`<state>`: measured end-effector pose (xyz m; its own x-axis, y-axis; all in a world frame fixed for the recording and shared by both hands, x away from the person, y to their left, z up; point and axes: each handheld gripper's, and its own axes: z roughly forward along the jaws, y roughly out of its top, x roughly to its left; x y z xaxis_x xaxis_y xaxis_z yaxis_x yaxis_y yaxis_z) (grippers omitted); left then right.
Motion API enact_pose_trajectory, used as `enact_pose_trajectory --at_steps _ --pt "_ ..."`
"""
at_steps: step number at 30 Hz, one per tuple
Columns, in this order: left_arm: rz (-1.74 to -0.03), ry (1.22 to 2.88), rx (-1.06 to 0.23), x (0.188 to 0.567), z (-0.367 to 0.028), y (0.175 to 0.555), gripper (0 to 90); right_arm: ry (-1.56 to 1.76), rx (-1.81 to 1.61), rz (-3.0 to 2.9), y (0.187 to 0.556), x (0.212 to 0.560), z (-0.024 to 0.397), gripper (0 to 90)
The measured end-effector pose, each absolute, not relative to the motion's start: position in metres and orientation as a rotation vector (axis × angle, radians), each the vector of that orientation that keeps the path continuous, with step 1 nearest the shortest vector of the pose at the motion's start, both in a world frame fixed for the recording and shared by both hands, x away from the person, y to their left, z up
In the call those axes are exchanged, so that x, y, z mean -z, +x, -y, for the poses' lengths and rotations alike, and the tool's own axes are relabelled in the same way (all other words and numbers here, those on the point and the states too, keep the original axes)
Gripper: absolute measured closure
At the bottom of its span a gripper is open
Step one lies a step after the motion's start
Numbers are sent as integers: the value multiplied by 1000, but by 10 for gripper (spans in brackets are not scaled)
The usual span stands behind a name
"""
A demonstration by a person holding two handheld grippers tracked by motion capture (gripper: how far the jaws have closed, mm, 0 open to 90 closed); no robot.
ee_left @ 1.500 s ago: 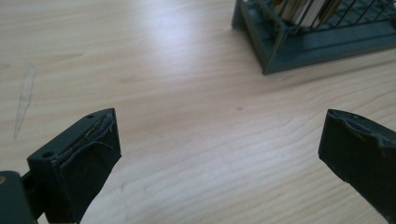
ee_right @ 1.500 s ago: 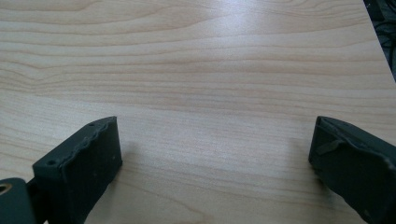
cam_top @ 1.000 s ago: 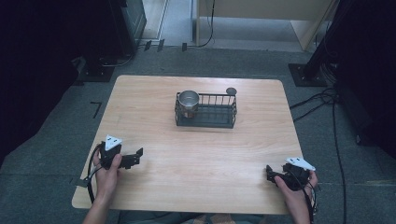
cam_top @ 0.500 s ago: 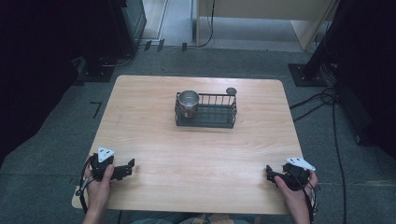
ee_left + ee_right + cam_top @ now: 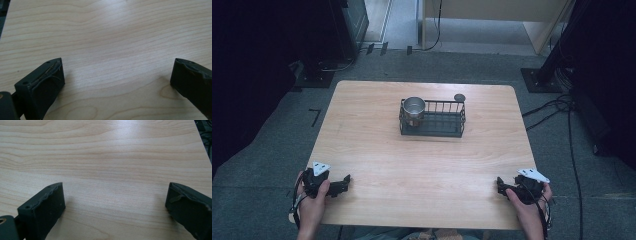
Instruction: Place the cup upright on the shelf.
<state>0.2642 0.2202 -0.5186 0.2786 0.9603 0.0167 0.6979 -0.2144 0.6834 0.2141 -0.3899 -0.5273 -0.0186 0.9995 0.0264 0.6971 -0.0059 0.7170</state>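
I held my left gripper (image 5: 343, 182) low over the near left corner of the tabletop (image 5: 422, 170). Its fingers (image 5: 41, 86) were spread wide apart, and they held nothing. In the left gripper view I saw bare wood between them.

I held my right gripper (image 5: 500, 183) near the right corner on my side. Its fingers (image 5: 42, 208) were spread wide apart too, with bare wood between them and nothing in their grip. My two hands were far from each other, one at each side of the tabletop.

A black wire basket (image 5: 439, 131) sat far from both grippers, near the middle of the far half of the tabletop. A shiny metal cup (image 5: 414, 108) stood upright in the left end of the basket. A small dark round thing (image 5: 459, 97) showed at the back right corner of the basket. It was too small for me to tell what it was. The grey floor (image 5: 272, 150) lay all around the tabletop.
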Motion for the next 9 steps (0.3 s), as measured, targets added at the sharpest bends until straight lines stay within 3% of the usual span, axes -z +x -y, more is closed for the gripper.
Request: enact_pose_trajectory --at_steps 9 --pt "-1483 1988 -602 519 -220 265 0 1754 -775 -1768 214 527 390 17"
